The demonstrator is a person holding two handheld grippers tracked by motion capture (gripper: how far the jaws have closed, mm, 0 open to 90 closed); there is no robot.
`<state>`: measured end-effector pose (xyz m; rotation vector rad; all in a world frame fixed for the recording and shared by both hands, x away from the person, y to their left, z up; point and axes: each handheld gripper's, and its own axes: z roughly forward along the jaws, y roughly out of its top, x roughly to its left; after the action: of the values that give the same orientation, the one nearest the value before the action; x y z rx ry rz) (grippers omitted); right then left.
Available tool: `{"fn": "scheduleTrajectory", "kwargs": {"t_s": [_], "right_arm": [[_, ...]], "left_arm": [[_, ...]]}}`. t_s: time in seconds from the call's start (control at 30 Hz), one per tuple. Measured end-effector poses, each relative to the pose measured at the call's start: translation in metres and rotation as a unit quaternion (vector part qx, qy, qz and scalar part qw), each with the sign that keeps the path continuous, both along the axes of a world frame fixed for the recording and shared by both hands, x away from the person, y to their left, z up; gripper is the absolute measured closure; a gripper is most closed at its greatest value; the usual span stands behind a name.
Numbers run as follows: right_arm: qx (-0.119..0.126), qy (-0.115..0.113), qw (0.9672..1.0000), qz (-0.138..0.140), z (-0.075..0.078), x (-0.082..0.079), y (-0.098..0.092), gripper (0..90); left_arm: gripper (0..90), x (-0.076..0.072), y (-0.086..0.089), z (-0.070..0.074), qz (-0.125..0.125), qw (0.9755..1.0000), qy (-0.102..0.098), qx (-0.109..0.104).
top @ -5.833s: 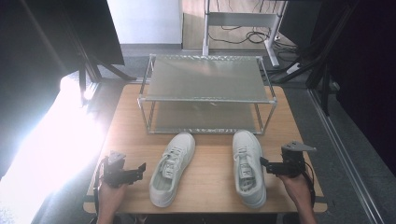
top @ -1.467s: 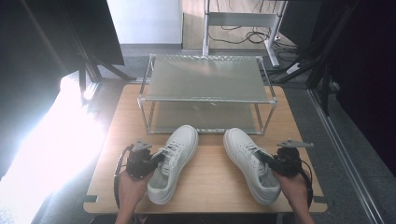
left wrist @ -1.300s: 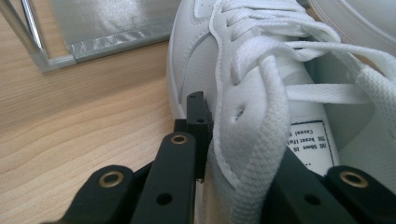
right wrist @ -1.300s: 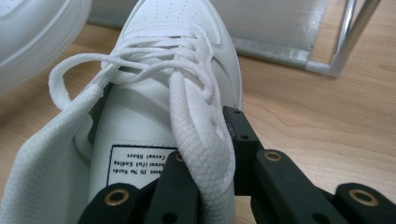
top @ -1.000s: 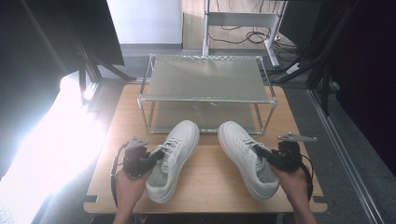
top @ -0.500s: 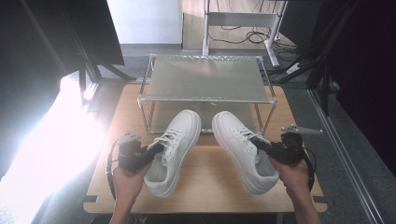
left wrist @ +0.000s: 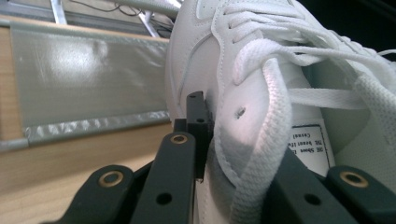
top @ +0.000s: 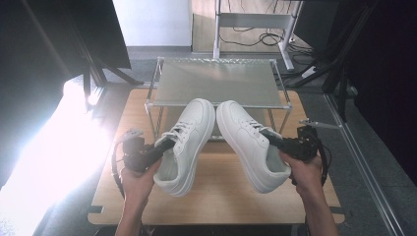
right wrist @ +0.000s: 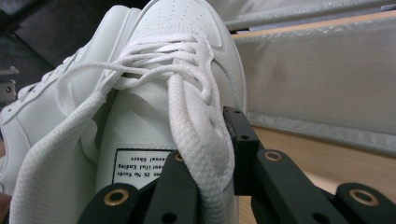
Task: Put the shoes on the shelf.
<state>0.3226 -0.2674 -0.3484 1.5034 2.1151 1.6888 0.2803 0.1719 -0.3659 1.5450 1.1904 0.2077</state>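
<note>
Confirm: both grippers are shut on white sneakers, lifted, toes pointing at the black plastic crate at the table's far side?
Not a crate: the high view shows a metal wire shelf rack. The rest holds: left gripper clamps the left sneaker, right gripper the right sneaker, both lifted, toes toward the rack.

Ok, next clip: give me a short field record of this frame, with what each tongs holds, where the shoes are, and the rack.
left tongs: shut on left shoe, gripping its side wall by the laces
right tongs: shut on right shoe, gripping its side wall by the laces
shoes: both white, toes pointing toward the rack, side by side
rack: two-tier metal frame at the table's far side
table: wooden
</note>
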Motion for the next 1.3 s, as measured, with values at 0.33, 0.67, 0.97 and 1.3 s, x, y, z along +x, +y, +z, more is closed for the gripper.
{"fn": "scheduleTrajectory", "kwargs": {"t_s": [0.33, 0.67, 0.97, 1.3], "right_arm": [[0.066, 0.01, 0.9977, -0.011, 0.009, 0.017, 0.004, 83.9], [0.102, 0.024, 0.994, -0.031, 0.014, 0.045, 0.019, 83.5], [0.131, 0.033, 0.9893, -0.054, 0.02, 0.069, 0.029, 83.4], [0.153, 0.046, 0.984, -0.078, 0.024, 0.091, 0.034, 83.5]], "left_arm": [[83.6, 0.017, -0.003, 0.005, 0.024, 0.9984, -0.004, -0.051], [83.5, 0.038, -0.007, 0.013, 0.06, 0.9956, -0.006, -0.071], [83.4, 0.064, -0.009, 0.02, 0.074, 0.9929, 0.009, -0.093], [83.5, 0.09, -0.007, 0.023, 0.092, 0.9863, 0.027, -0.134]]}}
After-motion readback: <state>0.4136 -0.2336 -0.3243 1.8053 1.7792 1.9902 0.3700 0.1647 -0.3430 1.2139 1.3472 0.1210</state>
